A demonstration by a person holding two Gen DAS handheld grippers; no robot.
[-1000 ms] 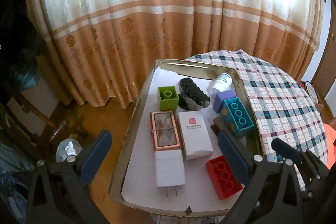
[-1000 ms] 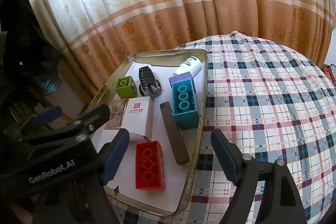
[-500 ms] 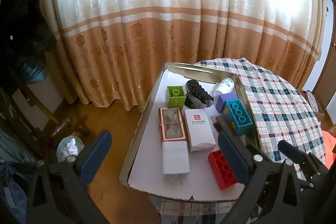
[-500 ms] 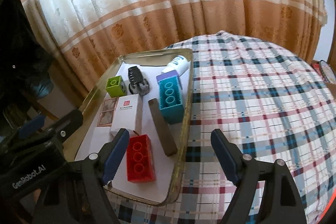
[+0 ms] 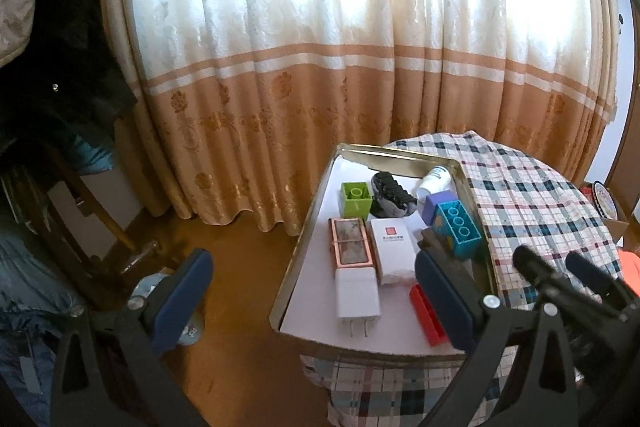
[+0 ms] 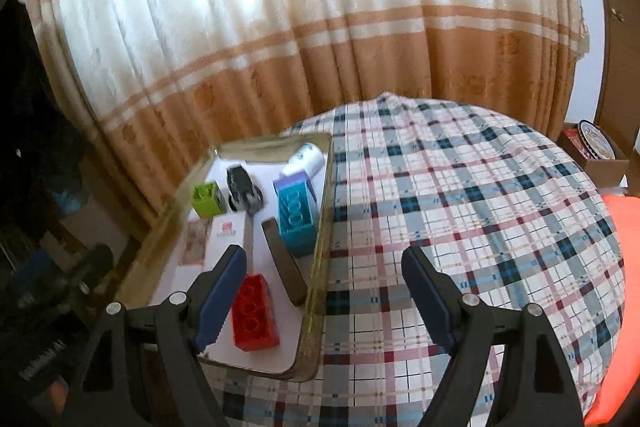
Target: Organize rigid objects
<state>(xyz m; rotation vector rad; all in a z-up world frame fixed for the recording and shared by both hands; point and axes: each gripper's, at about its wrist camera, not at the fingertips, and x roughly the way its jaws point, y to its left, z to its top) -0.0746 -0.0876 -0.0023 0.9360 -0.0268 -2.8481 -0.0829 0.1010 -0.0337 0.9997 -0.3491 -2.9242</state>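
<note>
A gold metal tray (image 5: 306, 243) lined with white paper sits on the left part of a plaid-covered table (image 6: 460, 227). It holds a green brick (image 5: 355, 199), a black ribbed item (image 5: 390, 193), a white bottle (image 5: 434, 181), a purple block (image 5: 432, 205), a teal brick (image 5: 458, 227), a copper-framed box (image 5: 352, 243), a white box (image 5: 394, 251), a white charger (image 5: 357, 293), a red brick (image 6: 254, 313) and a dark bar (image 6: 284, 263). My left gripper (image 5: 312, 291) hovers open over the tray's near left corner. My right gripper (image 6: 324, 267) hangs open above the tray's right rim (image 6: 316, 327), holding nothing.
A cream and tan curtain (image 5: 340, 87) hangs close behind the table. Wooden floor (image 5: 240, 347), a chair and dark clothing lie to the left. An orange cloth (image 6: 624, 287) and a small cardboard box (image 6: 596, 151) are at the far right.
Both grippers have drawn back and upward from the tray, which now looks smaller, and more curtain shows. The objects in the tray have not moved.
</note>
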